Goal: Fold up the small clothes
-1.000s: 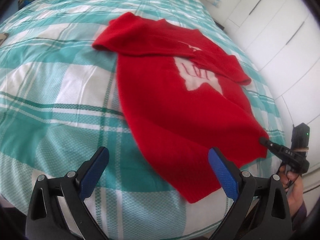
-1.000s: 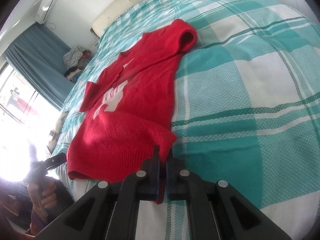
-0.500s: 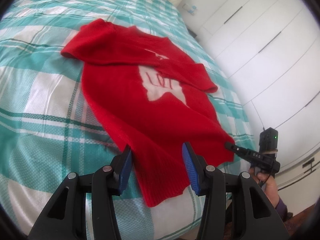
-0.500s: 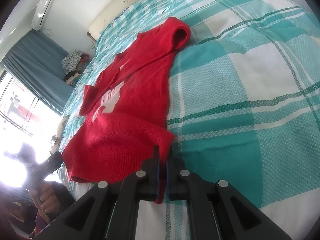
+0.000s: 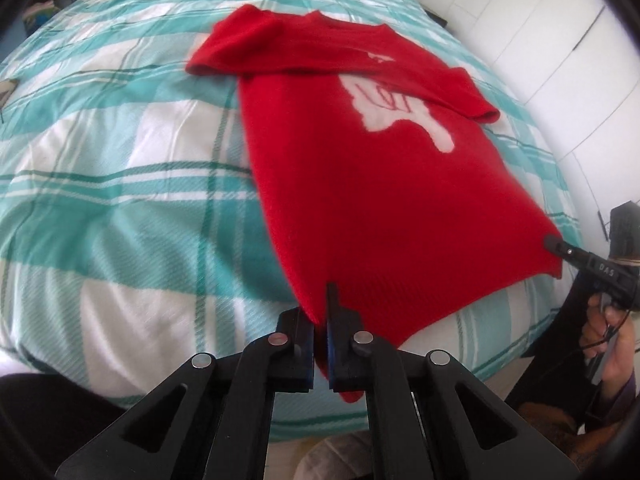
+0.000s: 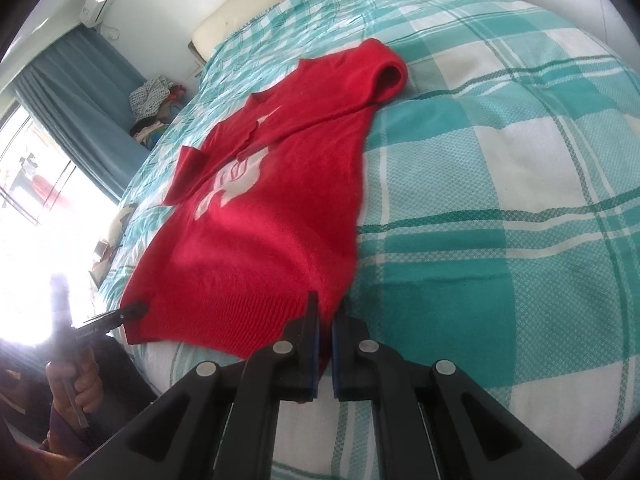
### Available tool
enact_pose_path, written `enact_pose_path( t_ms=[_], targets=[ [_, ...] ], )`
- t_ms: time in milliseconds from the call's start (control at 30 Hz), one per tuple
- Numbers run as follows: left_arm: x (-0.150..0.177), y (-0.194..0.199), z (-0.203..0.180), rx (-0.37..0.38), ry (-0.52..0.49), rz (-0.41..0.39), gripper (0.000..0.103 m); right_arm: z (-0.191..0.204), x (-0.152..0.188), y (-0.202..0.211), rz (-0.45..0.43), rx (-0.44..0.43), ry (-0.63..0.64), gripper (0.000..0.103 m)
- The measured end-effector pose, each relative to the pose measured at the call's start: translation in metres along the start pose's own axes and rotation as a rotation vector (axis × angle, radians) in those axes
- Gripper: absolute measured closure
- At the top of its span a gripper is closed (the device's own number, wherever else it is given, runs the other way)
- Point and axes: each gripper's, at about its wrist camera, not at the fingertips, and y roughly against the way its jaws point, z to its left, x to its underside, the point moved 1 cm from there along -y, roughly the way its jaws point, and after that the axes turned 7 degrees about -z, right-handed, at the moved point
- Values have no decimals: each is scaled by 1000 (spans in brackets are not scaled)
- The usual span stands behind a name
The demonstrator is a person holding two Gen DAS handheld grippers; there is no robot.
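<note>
1. One red sweater (image 5: pixel 380 184) with a white chest print is lying flat on the bed (image 5: pixel 120 168), both sleeves folded across its chest, its hem at the near edge.
2. The left gripper (image 5: pixel 320 336) is reaching in low, its jaws pinching one hem corner; the right gripper (image 6: pixel 325 344) is clamping the other corner likewise.
3. A teal-and-white plaid cover is draping the bed; white wardrobe doors (image 5: pixel 560 40) are standing along one side, blue curtains (image 6: pixel 80 92) are hanging on the other.
</note>
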Motion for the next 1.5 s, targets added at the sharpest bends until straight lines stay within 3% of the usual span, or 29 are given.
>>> enact_pose_path(
  t_ms=[133,333,467,567,600,633,667,700,833,933,1000,1067,1133,1200,1267,1400,1467,1500],
  targets=[
    [11,5,9,-34,-12,26,101,13,10,16,46,25,47,99],
    [13,-12,6,-107,-33,57,101,5,34,-12,132,103,53,100],
    [15,-22,-1,-169,-72,64,100,-1,43,-30,138,133,45,100],
    [15,-20,-2,-201,-69,51,93,4,41,-30,130,145,74,99],
    [16,-16,-1,-211,-60,41,83,4,42,-27,128,142,78,98],
    [16,-10,0,-231,-50,24,75,3,41,-24,136,139,74,88],
    [16,-1,0,-254,-43,3,54,1,39,-19,152,148,70,82],
    [15,9,1,-274,-41,-19,40,0,35,-11,163,167,76,71],
    [2,48,7,-307,-18,-134,28,8,-11,32,72,313,278,64],
    [-29,61,11,-243,49,-240,17,33,-61,42,-55,417,525,54],
    [-52,59,11,-202,91,-318,14,57,-93,27,-150,424,686,52],
    [-70,45,10,-170,121,-390,13,77,-120,-9,-165,368,767,46],
    [-79,20,14,-191,158,-409,13,100,-133,-54,-114,247,822,46],
    [-76,-5,21,-184,197,-303,14,123,-131,-105,-21,148,905,47],
    [-67,-14,27,-145,221,-237,15,140,-120,-152,64,119,993,48],
    [-61,-12,29,-222,200,-242,15,151,-103,-222,132,112,1077,50],
    [-60,-7,33,-241,204,-260,15,140,-113,-236,135,111,975,74],
    [-60,-5,34,-236,214,-266,15,133,-123,-232,109,124,897,97]
  ],
)
